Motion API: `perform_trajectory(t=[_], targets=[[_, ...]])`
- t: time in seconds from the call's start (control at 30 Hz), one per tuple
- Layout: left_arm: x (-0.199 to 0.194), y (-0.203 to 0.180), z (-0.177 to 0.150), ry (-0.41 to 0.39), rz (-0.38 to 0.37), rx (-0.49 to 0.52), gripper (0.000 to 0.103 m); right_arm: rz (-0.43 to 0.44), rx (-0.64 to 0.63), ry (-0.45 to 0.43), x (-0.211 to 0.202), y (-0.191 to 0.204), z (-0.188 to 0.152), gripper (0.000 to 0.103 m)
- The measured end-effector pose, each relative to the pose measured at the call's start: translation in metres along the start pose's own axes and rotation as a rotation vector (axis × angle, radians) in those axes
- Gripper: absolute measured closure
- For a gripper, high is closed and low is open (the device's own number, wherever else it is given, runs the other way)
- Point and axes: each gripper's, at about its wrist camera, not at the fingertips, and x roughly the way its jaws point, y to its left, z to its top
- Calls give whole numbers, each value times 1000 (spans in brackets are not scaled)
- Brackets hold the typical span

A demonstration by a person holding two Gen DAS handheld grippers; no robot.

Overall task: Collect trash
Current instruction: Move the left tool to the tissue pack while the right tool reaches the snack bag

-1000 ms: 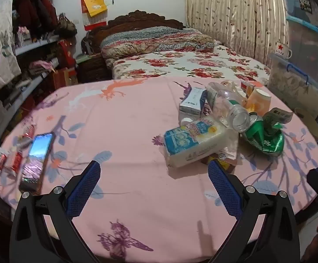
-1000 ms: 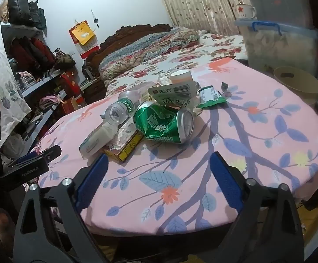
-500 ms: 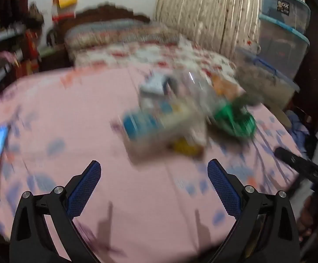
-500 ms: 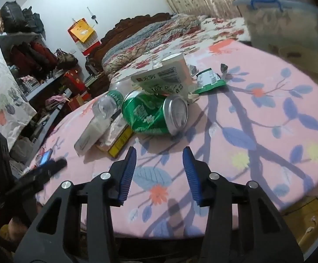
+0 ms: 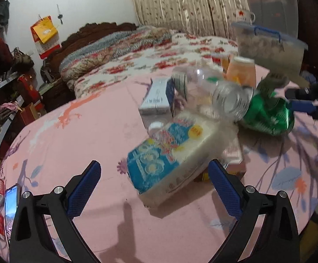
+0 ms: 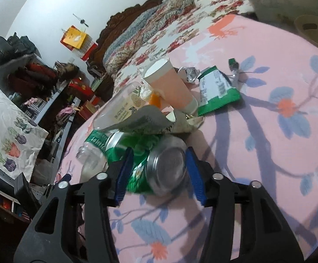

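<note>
The green can [image 6: 156, 166] is enclosed by the right gripper [image 6: 159, 171], its pads against both sides, on the pink table [image 6: 268, 149]. The left gripper [image 5: 152, 182] is held wide open, empty, before the tissue pack [image 5: 169, 155].

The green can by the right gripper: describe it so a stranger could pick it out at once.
On the pink floral tablecloth, find the trash pile near its edge. At the pile's near end lies the green can, dented, on its side, silver end facing out, between the right gripper fingers. It is the pile's only metal item.
</note>
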Motion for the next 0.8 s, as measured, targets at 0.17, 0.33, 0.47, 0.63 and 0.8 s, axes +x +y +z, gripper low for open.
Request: perform_trajectory(t=[0.17, 0.33, 0.47, 0.63, 0.8], targets=[[9, -1, -11, 20, 12, 56, 9, 67, -8, 124, 16, 6, -12, 49], [11, 21, -15, 48, -9, 5, 43, 235, -164, 223, -6, 41, -53, 46], [5, 28, -23, 50, 3, -86, 37, 216, -223, 181, -24, 40, -56, 44], [3, 34, -16, 40, 49, -127, 17, 128, -131, 105, -26, 6, -30, 44], [8, 36, -10, 53, 88, -133, 8, 55, -100, 56, -28, -14, -15, 44]])
